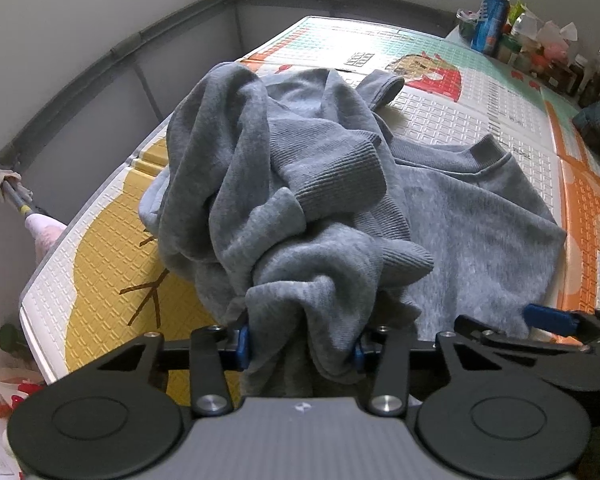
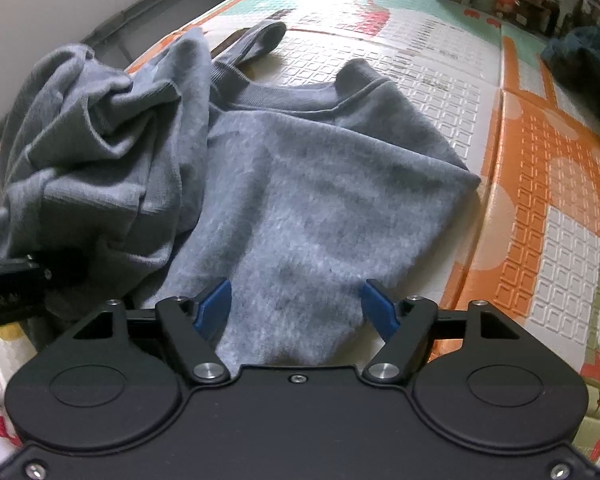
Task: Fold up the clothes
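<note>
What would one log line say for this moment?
left claw: shut on sweatshirt | right claw: open over sweatshirt | mat: underneath

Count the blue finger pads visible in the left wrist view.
3. Two on the left gripper, pads flanking the bunched grey sweatshirt; one on the right gripper, a pad at the picture's right edge. Its partner may be hidden.

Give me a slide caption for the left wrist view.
Left gripper pinches a bunched fold of the grey sweatshirt above the play mat.
</note>
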Tool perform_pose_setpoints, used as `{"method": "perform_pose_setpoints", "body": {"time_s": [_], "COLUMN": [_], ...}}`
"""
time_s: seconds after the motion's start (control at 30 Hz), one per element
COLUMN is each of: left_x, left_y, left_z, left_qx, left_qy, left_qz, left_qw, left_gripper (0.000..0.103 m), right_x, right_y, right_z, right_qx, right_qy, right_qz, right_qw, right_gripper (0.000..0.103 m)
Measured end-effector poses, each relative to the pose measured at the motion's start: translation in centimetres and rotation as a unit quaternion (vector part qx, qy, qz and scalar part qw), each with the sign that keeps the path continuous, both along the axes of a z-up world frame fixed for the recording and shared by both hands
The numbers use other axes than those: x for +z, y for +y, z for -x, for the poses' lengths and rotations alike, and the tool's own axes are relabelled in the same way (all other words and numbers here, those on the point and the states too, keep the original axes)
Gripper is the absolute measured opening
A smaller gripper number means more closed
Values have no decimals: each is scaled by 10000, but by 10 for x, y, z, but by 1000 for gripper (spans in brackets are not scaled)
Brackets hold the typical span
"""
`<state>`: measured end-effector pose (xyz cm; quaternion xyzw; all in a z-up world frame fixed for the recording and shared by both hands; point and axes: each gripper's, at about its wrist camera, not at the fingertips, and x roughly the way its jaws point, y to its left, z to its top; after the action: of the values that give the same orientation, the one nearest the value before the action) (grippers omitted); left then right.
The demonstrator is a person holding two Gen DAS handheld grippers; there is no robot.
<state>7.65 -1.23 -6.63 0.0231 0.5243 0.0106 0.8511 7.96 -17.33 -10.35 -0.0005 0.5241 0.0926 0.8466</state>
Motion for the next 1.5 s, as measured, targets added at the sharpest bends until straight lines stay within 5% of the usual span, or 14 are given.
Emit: {"method": "perform_pose_setpoints", "body": {"time_s": [0.27,0.47,0.7,0.87,1.23,1.5], "left_x": [-1,0,0,0,-5,-9], "left_y": [3,6,8,10,12,14], "left_z": [1,1,2,3,3,0], "left_qx": [-21,-9,-24,-45,-8,-1], "left_qy": [1,-3,-16,-9,74,154], "left_qz": [60,137,181,231,305,393], "left_qw": [10000,9999,9998,9997,9995,9991], "left_gripper": [45,45,47,49,73,69], "right_x": [-6,-3,8,20,13,-2], "right_y": [8,2,-5,-4,24,36], "right_z": [3,2,10,20,28,27], "right_qx": [161,165,300,542,945,912], "right_qy": [-175,-151,-208,-302,-219,-201], "right_qz": [230,92,-203,-400,-62,321], "right_qw": [9995,9997,9991,9973,9953,9951], "right_gripper": [42,36,48,72,79,74]}}
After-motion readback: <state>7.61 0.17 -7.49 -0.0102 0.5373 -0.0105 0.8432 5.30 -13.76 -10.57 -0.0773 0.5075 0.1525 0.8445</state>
